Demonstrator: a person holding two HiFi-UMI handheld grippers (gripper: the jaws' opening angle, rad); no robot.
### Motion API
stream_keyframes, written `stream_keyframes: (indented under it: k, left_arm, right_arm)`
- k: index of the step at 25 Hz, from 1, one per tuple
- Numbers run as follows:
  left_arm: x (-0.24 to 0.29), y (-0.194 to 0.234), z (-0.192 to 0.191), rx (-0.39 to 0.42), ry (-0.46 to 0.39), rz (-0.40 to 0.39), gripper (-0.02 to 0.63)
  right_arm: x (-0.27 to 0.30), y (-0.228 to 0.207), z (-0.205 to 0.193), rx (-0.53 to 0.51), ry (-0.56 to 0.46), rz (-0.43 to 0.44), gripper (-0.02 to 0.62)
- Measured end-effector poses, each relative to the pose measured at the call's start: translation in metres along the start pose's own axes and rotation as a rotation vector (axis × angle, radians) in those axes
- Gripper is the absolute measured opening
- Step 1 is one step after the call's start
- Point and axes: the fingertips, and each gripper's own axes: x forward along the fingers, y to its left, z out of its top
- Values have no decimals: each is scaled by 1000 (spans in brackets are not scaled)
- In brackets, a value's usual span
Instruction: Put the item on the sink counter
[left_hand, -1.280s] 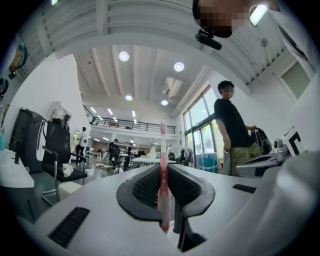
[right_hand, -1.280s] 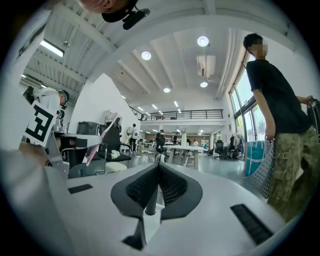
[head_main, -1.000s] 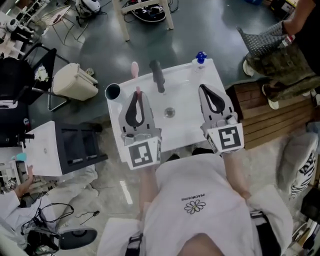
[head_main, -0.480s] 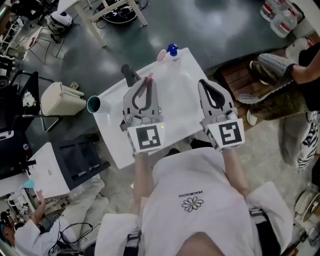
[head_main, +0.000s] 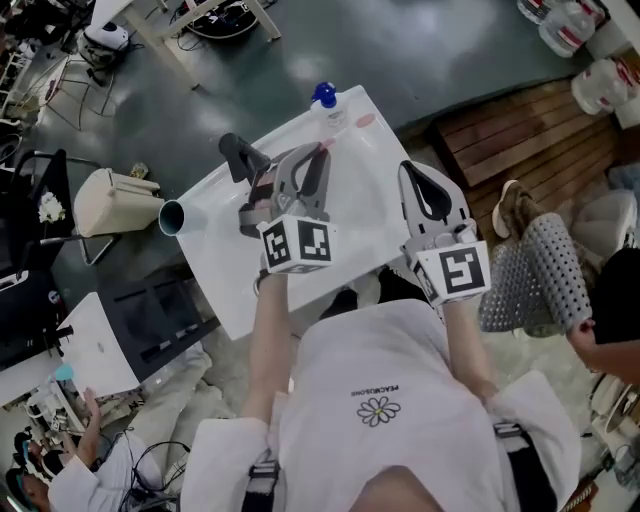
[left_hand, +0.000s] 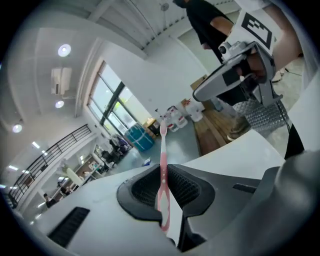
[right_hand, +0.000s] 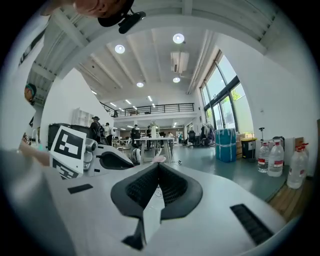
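Over sink counter (head_main: 228, 272), left claw (head_main: 304, 158) grips pink toothbrush (left_hand: 163, 146) mid-handle.

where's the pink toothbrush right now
In the left gripper view the pink toothbrush is clamped between the left gripper's jaws. In the head view that gripper is above the white sink counter, beside the dark faucet.

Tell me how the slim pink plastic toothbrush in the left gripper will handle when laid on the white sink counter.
The slim pink plastic toothbrush looks light and fairly stiff: it stands straight beyond the shut left gripper. Clamped on a narrow handle, it may pivot if nudged. On the smooth white sink counter it would likely slide.
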Motion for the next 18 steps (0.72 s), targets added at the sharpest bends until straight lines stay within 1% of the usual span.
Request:
stream_keyframes:
  k: [3,6,9,14,16,18]
  left_arm:
    - [25,-18,-9,30,11,-82,55]
    - [50,-32,-29,59,56,-152,55]
    - [74,-42,-50,68,106,-203,54]
    - [106,-65,-62,181,163,-301,55]
    - [117,-71,-65,190,177,-328,55]
    - [126,-76,-70,183,180,-346,55]
  right_arm:
    - [-4,-11,-10,16,24,-10,11]
    - [-8,-22,-18,25,44,-26,11]
    - [-9,-33,-33,43,77,-40,11]
    - [-6,-32,-55,57,137,-16,11]
    - [-4,-29,-59,68,154,-7,11]
    - [0,-25,-61,70,159,7,11]
